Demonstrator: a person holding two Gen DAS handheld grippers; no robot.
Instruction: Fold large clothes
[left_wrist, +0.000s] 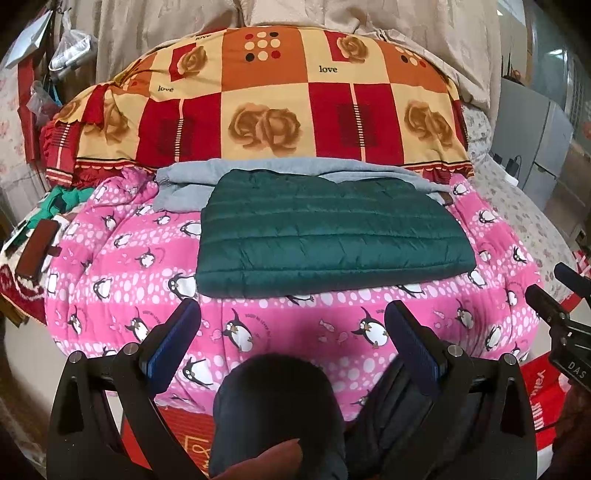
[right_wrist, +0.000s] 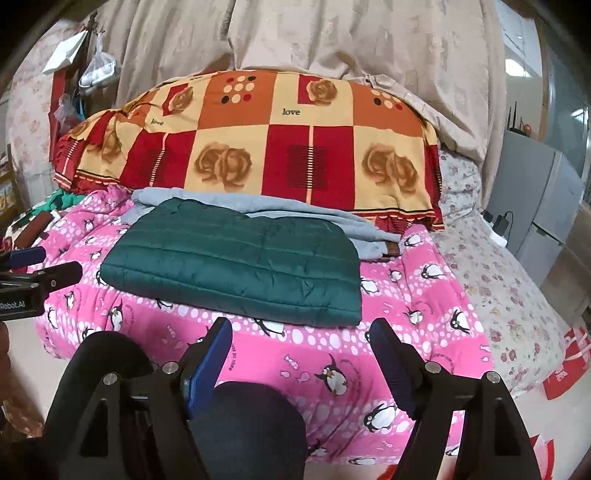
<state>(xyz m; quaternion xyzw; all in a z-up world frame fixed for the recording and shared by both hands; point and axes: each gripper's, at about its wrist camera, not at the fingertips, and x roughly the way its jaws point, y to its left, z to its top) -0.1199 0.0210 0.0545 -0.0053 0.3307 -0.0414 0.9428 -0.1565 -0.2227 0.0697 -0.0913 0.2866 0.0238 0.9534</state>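
A dark green quilted jacket (left_wrist: 332, 236) lies folded into a flat rectangle on the pink penguin blanket (left_wrist: 155, 236); it also shows in the right wrist view (right_wrist: 240, 262). A grey garment (left_wrist: 192, 181) lies folded behind and partly under it, also seen in the right wrist view (right_wrist: 317, 218). My left gripper (left_wrist: 293, 314) is open and empty, held back from the jacket's near edge. My right gripper (right_wrist: 301, 332) is open and empty, also short of the jacket. Each gripper shows at the edge of the other's view: the right gripper (left_wrist: 550, 291), the left gripper (right_wrist: 44, 266).
A large red, orange and cream patchwork quilt (left_wrist: 280, 107) is piled behind the clothes. Beige curtain (right_wrist: 295, 37) hangs at the back. A floral sheet (right_wrist: 498, 288) covers the bed's right side. Clutter (left_wrist: 37, 240) sits at the left. A dark-clothed knee (left_wrist: 277, 406) is below the grippers.
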